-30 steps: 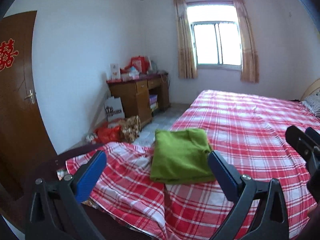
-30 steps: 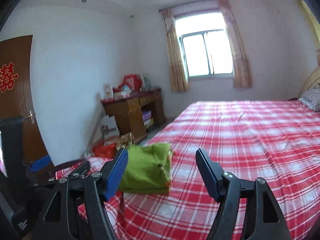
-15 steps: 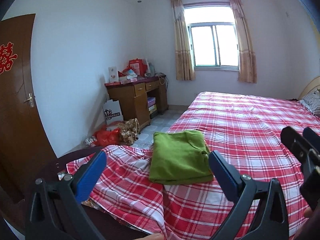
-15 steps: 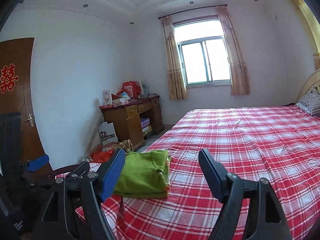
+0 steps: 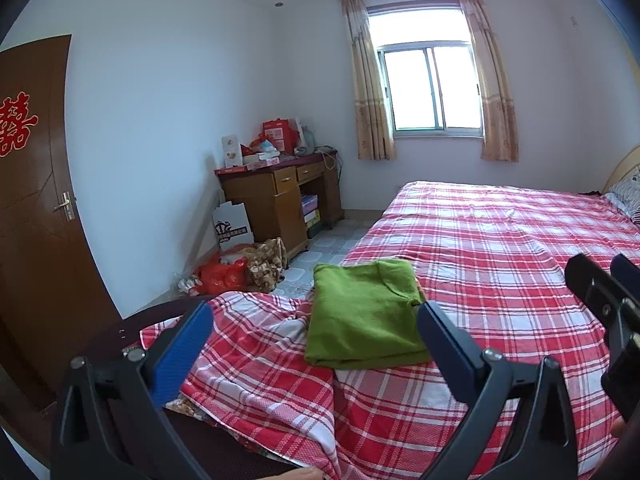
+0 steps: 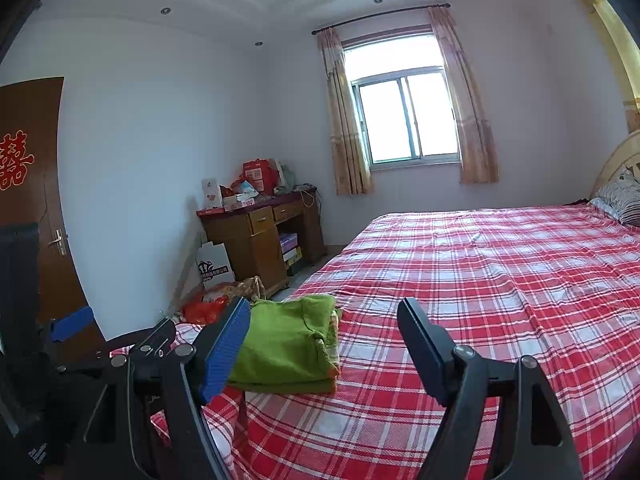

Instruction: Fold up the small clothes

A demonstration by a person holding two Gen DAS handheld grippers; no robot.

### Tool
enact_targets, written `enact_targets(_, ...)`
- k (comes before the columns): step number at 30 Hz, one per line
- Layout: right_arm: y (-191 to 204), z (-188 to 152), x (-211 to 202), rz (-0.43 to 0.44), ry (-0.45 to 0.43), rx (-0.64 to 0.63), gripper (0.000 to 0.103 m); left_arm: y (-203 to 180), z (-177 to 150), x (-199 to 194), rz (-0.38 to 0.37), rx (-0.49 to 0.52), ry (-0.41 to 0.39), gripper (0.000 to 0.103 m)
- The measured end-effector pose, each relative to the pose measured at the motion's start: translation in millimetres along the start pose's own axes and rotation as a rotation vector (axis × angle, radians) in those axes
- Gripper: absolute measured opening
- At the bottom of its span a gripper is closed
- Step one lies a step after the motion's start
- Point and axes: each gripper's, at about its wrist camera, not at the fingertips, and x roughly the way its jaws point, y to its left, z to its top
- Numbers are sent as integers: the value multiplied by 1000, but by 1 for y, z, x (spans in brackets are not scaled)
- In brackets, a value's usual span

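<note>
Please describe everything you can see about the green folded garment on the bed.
The green folded garment of soft, fleece-like cloth lies flat as a neat rectangle in several layers near the foot corner of the red-and-white checked bed sheet. A pale patterned edge with orange shows along its side in the right wrist view. Only the sheet touches it.

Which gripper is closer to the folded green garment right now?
Left, though only slightly. The left gripper frames the green garment just ahead of its open fingers; the right gripper, also open, has it off toward its left finger. Neither touches it.
</note>
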Motion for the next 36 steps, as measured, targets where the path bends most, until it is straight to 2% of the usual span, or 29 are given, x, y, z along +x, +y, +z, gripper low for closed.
enact_targets(29,-7,-2,4,-12,23,37,77,-2,-3,8,-15,17,43,103)
enact_targets(36,-9,-3,4,-15,24,41,77,-2,-3,9,2,18,44,103)
